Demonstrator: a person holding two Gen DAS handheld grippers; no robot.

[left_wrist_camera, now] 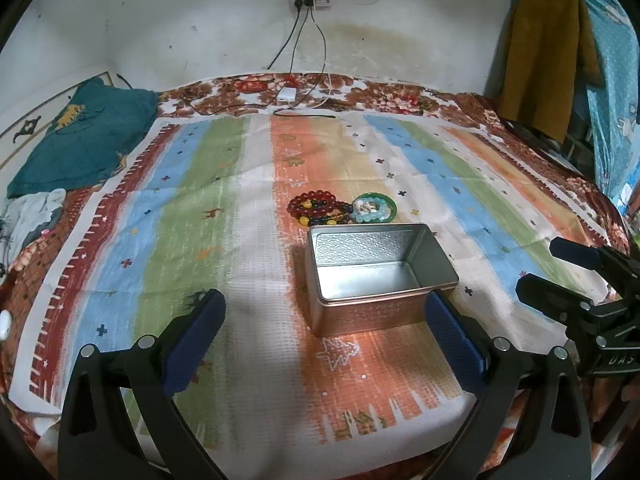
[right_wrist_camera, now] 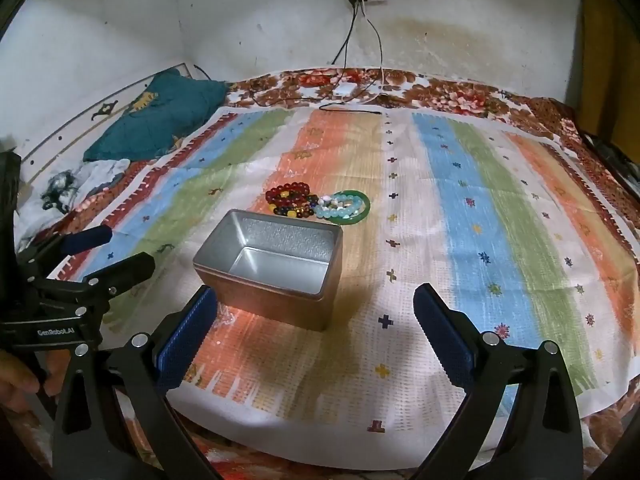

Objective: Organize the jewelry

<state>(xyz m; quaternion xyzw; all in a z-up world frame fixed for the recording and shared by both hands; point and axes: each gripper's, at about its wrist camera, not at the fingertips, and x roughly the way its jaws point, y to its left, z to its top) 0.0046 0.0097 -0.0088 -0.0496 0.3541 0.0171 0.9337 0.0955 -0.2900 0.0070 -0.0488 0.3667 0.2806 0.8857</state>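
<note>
An open, empty silver tin box point(left_wrist_camera: 380, 276) stands on the striped cloth; it also shows in the right wrist view point(right_wrist_camera: 276, 264). Just behind it lies a heap of jewelry: red and dark bead bracelets point(left_wrist_camera: 316, 206) point(right_wrist_camera: 290, 198), pale blue beads and a green bangle point(left_wrist_camera: 376, 208) point(right_wrist_camera: 346, 206). My left gripper point(left_wrist_camera: 324, 304) is open and empty, just in front of the box; it also shows in the right wrist view point(right_wrist_camera: 112, 248). My right gripper point(right_wrist_camera: 316, 300) is open and empty, in front of the box and to its right; it also shows in the left wrist view point(left_wrist_camera: 548, 268).
The striped cloth point(left_wrist_camera: 200, 220) covers a floral bedspread point(left_wrist_camera: 400, 96). A teal pillow point(left_wrist_camera: 88, 136) and crumpled clothes lie at the far left. Cables and a white charger point(left_wrist_camera: 286, 94) lie by the wall. Yellow and blue clothes point(left_wrist_camera: 552, 52) hang at the right.
</note>
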